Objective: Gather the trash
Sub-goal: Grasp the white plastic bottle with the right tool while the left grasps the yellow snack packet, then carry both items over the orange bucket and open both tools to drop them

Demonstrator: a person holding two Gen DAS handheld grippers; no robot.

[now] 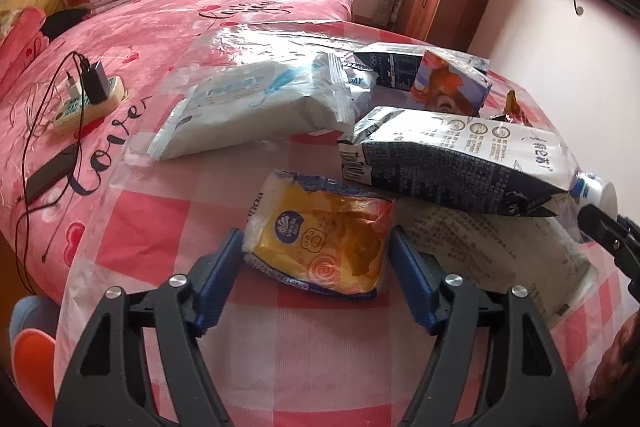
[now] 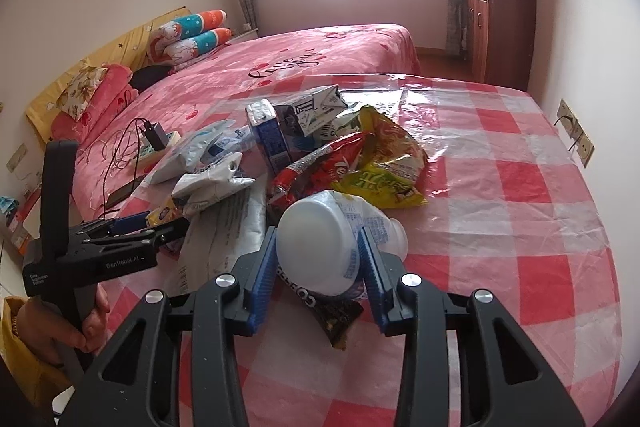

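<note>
While the left claw is pinching the yellow tissue pack, the right claw is squeezing the white plastic bottle, its neck pointing toward two o'clock.

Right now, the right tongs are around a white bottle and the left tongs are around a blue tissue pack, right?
Not quite. The left tongs are around a yellow tissue pack, as the left wrist view shows. The right tongs are indeed around the white bottle.

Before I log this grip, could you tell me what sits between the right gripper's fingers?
A white plastic bottle, lying base-first between the right gripper's blue pads, seen in the right wrist view.
</note>
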